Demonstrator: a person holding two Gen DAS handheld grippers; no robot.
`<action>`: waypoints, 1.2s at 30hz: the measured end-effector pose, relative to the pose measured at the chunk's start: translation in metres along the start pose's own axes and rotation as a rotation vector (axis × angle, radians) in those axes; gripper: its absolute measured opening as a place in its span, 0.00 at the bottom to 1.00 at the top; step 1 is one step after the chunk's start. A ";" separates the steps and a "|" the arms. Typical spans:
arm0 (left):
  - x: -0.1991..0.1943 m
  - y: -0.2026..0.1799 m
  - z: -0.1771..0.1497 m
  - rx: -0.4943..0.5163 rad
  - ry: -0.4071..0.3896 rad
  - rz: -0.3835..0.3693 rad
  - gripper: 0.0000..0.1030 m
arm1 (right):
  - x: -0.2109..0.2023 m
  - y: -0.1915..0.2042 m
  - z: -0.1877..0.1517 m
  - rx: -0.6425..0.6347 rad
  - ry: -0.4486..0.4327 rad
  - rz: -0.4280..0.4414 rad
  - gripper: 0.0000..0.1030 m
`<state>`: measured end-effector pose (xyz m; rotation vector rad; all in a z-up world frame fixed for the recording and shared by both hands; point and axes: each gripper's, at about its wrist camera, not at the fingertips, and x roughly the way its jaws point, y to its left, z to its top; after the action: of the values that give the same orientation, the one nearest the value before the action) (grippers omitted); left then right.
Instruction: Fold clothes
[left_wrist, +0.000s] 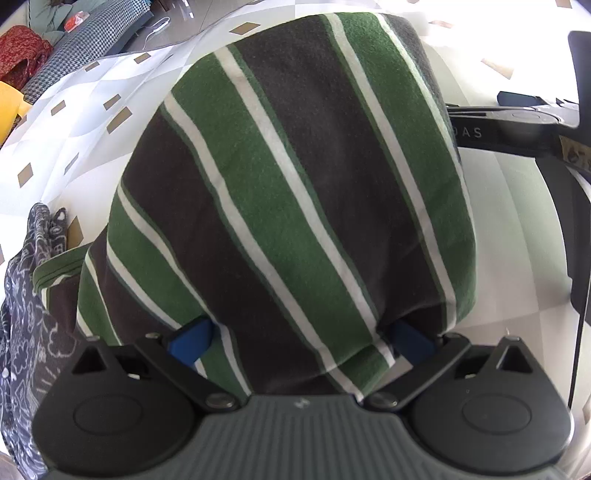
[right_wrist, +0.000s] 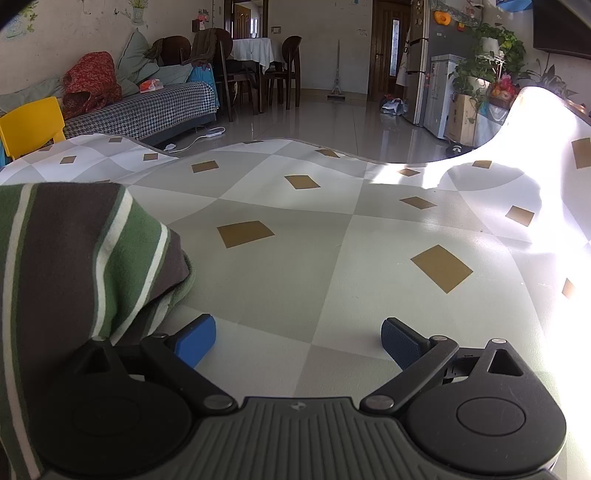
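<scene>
Left wrist view: striped garment (left_wrist: 291, 192) filling most of the frame, soft brushed knit, broad green and charcoal bands split by thin white lines, running diagonally from far left to near right. Folded into a rounded bundle lying on the patterned tablecloth (left_wrist: 74, 122). Left gripper (left_wrist: 301, 341) with blue pads wide apart, cloth bunched across the gap between them; near edge of the fabric draped over both fingers (whether squeezed or merely resting, cannot tell). Navy printed cloth (left_wrist: 26, 295) with white doodle pattern crumpled at the near left edge. Black device (left_wrist: 517, 129), the other gripper's side, far right.

Right wrist view: right gripper (right_wrist: 299, 341) released, ribbed blue pads (right_wrist: 195, 339) spread wide, nothing between them, bare tablecloth below. Same striped garment at near left, thick rounded fold edge just beside the left finger. Tablecloth glossy, grey-and-white diamonds with tan rectangles, sun-washed at far right. Yellow chair (right_wrist: 31, 123) and houndstooth sofa (right_wrist: 147, 109) beyond the far left edge.
</scene>
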<state>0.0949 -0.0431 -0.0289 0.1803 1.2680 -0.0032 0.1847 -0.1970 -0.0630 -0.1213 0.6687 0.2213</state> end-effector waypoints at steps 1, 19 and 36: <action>0.001 0.002 0.001 -0.010 0.002 -0.006 1.00 | 0.000 0.000 0.000 0.000 0.000 0.000 0.94; -0.030 0.032 -0.037 -0.205 -0.032 0.076 1.00 | 0.000 0.000 0.000 0.000 0.000 0.000 0.94; -0.028 -0.002 -0.016 -0.205 -0.081 0.165 1.00 | 0.000 0.000 0.000 0.000 0.000 0.000 0.94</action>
<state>0.0710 -0.0458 -0.0074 0.1061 1.1610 0.2582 0.1847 -0.1970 -0.0629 -0.1212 0.6684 0.2217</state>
